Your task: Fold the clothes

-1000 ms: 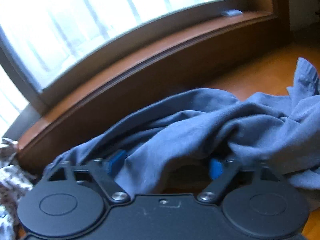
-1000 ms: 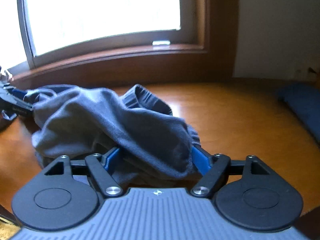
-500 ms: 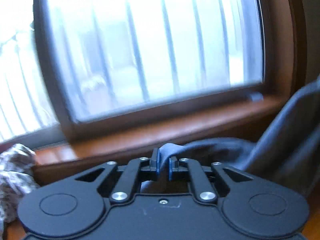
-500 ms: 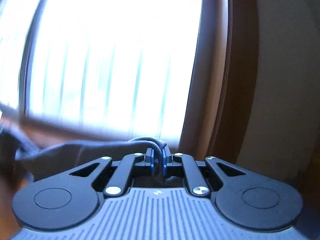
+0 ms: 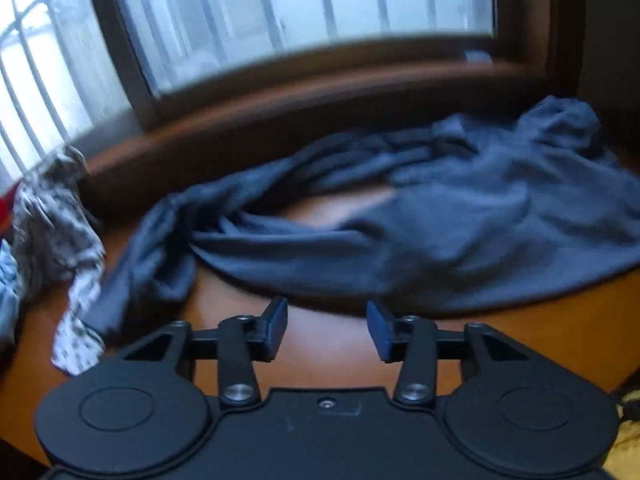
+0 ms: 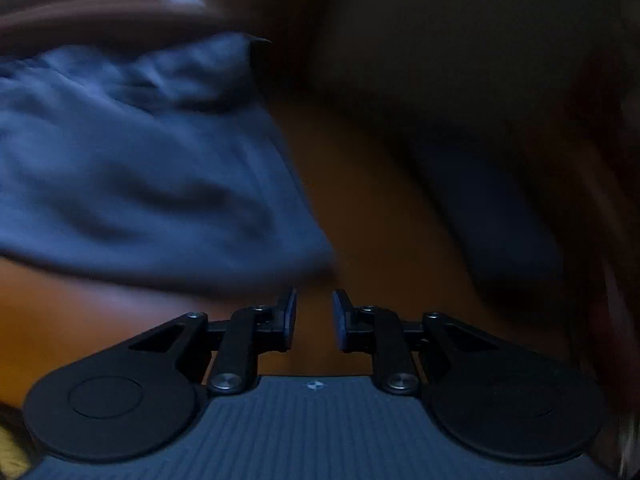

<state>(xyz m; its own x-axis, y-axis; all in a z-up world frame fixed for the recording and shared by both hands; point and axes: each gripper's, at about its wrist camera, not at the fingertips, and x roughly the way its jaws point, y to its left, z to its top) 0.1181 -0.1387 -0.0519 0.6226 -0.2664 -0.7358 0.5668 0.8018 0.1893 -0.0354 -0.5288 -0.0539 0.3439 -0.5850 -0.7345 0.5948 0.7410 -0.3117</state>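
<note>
- Half a second earlier both grippers pinched folds of the grey-blue garment (image 5: 460,216) up in front of the window (image 5: 304,8); now it lies spread on the wooden table (image 5: 328,344), free of both.
- Left gripper (image 5: 327,330): I have just been opening its jaws; they stand apart with only bare wood between them, just short of the garment's near hem.
- Right gripper (image 6: 314,320): jaws have just been opening to a narrow gap, nothing in it; the cloth's near right corner (image 6: 304,256) lies just beyond its left finger.
- Reading: I judge the shake-out and lay-down done; the garment is still rumpled, one limb twisted toward the far left, so smoothing should precede any fold.
- Room: open wood lies near and to the right; the far edge crowds the sill (image 5: 320,92); patterned cloth (image 5: 68,240) touches the garment's left end and could snag.
</note>
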